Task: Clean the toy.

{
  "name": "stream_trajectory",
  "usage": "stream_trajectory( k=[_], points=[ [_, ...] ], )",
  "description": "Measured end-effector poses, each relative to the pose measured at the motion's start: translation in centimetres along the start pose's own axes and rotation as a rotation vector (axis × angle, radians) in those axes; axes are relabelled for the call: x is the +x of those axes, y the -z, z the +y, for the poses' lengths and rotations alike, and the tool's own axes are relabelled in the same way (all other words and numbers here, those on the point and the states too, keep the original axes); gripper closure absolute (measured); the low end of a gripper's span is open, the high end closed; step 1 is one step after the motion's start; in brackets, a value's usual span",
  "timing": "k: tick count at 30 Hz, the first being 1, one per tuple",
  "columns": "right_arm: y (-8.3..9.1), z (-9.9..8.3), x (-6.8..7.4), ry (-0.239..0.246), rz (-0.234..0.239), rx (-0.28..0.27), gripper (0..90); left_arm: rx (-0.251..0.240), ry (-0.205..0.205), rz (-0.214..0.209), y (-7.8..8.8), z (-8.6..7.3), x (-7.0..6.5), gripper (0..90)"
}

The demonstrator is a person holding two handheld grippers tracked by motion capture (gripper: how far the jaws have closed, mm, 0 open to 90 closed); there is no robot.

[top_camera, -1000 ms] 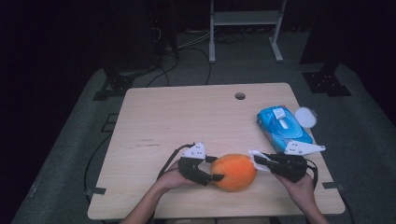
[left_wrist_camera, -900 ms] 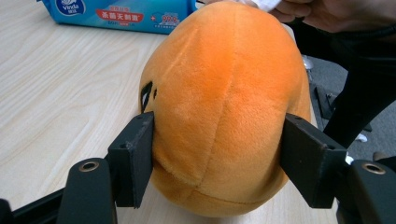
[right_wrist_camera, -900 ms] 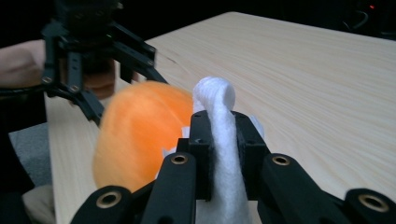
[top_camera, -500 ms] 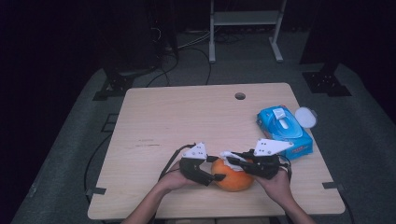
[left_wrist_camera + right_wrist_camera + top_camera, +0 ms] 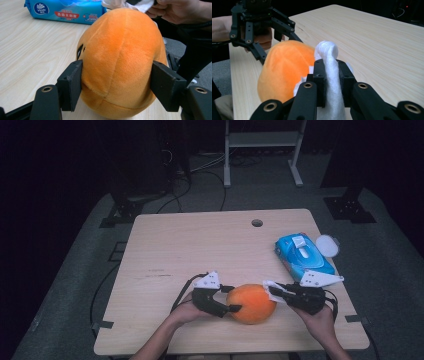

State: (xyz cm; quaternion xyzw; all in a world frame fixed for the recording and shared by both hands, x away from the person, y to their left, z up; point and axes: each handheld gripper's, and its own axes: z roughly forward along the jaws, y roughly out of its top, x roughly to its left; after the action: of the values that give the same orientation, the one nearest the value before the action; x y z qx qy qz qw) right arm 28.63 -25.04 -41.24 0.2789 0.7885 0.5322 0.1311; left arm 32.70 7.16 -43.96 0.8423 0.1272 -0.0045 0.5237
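From the high view we see a wooden table [image 5: 200, 250] with an orange plush toy [image 5: 251, 303] near its front edge, between the two hands. The left gripper [image 5: 231, 300] clamps the toy from the left side. The right gripper [image 5: 274, 290] sits just beside the toy's right side, its jaws pinched on a white wipe [image 5: 272, 291]. A blue pack of wipes [image 5: 301, 256] lies at the right of the table, with a small white lid [image 5: 326, 245] just beside it. From up here we cannot tell whether the wipe actually touches the toy.

In the left gripper view the toy [image 5: 120, 62] sits squarely between the two black jaws, which press into its sides and dent the fabric a little. The wipe [image 5: 117, 3] and the other hand [image 5: 182, 11] are cut off at the top edge, so the contact there is hard to judge. A dark mark on the toy's left flank is too small for us to read.

In the right gripper view the jaws are pressed together on the folded wipe [image 5: 329, 75], which stands up between them, close against the toy [image 5: 284, 70]. The left gripper [image 5: 280, 41] holds on behind.

We judge the step to be wiping the toy. To do it well, we would keep the left grip steady, lay the wipe flat on the fabric and stroke lightly, so that the soft toy does not roll or slip free.
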Motion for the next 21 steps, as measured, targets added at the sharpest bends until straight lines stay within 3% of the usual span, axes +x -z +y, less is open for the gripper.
stream_trajectory(
  k=[8,14,17,21],
  points=[
    [-1.0,1.3,1.9,0.055,0.045,-0.019,78.9,-0.006,0.032,0.017,-0.2,0.1,0.0,30.9],
    [-4.0,3.4,3.4,0.113,0.106,-0.02,78.7,0.002,0.018,0.034,-0.5,0.3,-0.5,31.0],
    [-4.9,3.8,2.9,0.119,0.102,-0.011,78.8,0.005,0.022,0.033,-0.4,0.1,-0.4,31.1],
    [-4.4,3.4,0.7,0.069,0.067,-0.013,78.8,0.009,0.007,0.026,-0.3,0.1,-0.5,31.0]
  ],
)
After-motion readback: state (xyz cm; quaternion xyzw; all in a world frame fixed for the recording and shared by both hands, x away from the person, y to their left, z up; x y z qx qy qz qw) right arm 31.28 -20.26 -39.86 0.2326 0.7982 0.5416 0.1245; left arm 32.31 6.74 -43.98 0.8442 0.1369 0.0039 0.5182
